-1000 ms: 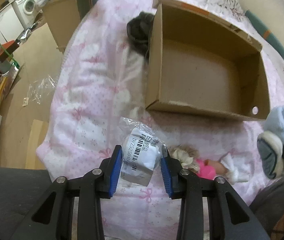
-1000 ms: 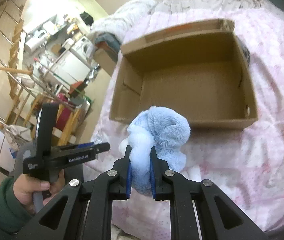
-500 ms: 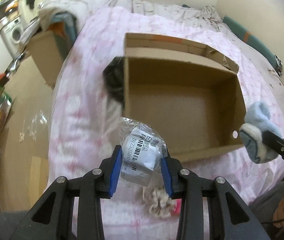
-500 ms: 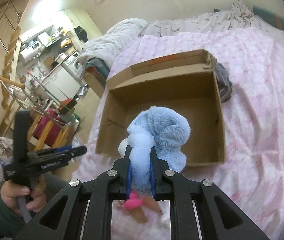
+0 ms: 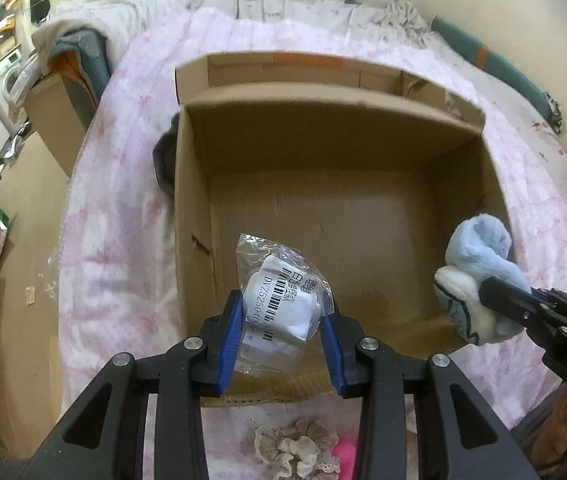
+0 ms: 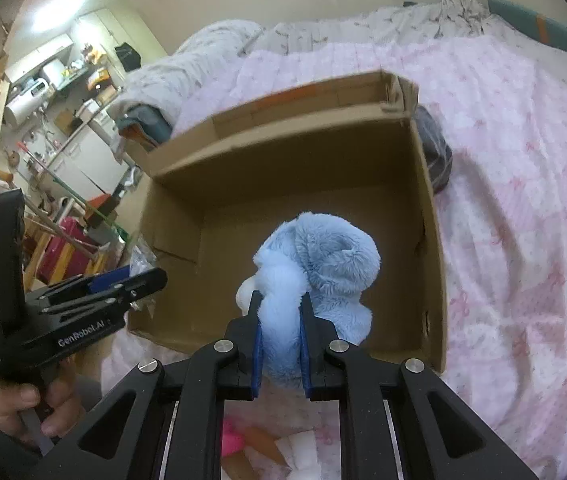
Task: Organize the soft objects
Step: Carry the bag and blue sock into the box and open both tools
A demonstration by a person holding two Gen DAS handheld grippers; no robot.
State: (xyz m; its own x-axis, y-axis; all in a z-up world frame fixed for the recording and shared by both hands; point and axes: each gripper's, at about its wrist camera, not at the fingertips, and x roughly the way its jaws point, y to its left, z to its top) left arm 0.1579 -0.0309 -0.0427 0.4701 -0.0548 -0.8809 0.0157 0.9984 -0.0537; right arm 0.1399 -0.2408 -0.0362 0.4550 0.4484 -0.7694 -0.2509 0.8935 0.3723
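Box (image 5: pixel 347 208) on bed (image 5: pixel 123 208) holds nothing yet; 2 soft items over it.
Left gripper (image 5: pixel 281 334) clamps bagged item (image 5: pixel 279 300), right gripper (image 6: pixel 281 338) clamps blue plush (image 6: pixel 315 272); doll (image 5: pixel 303 446) remains on bed.

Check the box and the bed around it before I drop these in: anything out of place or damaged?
One oddity: a dark grey bundle lies wedged against the outside of the cardboard box, not in it. The box has small tears in its walls but stands square and empty. A doll lies loose on the bedspread by the near wall.
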